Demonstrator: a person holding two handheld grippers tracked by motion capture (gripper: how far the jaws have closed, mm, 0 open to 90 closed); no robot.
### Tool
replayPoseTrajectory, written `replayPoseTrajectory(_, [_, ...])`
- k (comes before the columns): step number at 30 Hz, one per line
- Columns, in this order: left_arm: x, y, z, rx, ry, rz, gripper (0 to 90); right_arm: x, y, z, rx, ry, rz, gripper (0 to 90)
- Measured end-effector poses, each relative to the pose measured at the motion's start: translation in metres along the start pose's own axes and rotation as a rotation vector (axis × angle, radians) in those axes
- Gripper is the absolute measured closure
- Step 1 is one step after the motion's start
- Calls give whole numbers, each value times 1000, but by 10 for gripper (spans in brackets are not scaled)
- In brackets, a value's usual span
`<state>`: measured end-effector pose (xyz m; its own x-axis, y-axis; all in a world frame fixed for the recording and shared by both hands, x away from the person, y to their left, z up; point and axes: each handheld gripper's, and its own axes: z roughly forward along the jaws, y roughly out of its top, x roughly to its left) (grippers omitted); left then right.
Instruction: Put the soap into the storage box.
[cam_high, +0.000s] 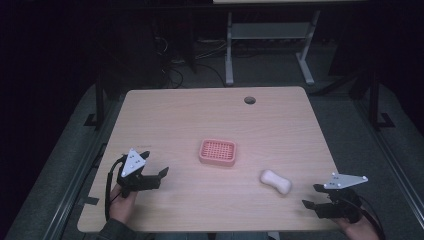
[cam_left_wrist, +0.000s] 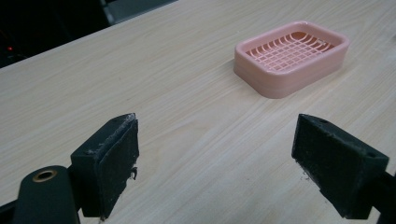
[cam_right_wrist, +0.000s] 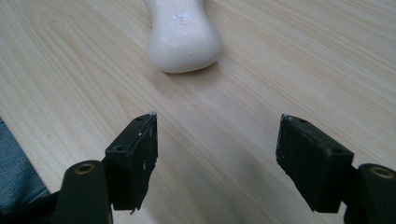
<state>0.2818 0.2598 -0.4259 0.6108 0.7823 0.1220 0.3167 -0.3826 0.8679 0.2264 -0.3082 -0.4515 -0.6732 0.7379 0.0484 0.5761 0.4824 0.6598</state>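
While bare: pink soap dish (cam_high: 217, 152); soap (cam_high: 275, 181) beside

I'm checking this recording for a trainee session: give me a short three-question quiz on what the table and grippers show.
1. True or false: the white soap bar lies inside the pink soap dish.
2. Which gripper is nearer the soap bar: A) left gripper B) right gripper?
3. Fill in: both grippers' jaws stand ____.

Key: 1 false, it lies on the table apart from the dish; 2 B; 3 open.
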Motion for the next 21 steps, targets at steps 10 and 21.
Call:
replayPoseTrajectory(10, [-1,0,0,-2,0,4,146,7,10,5,5,10,-45,279])
replayPoseTrajectory(21, [1,0,-3,-4,7,-2,146,10,27,12,36,25,-84,259])
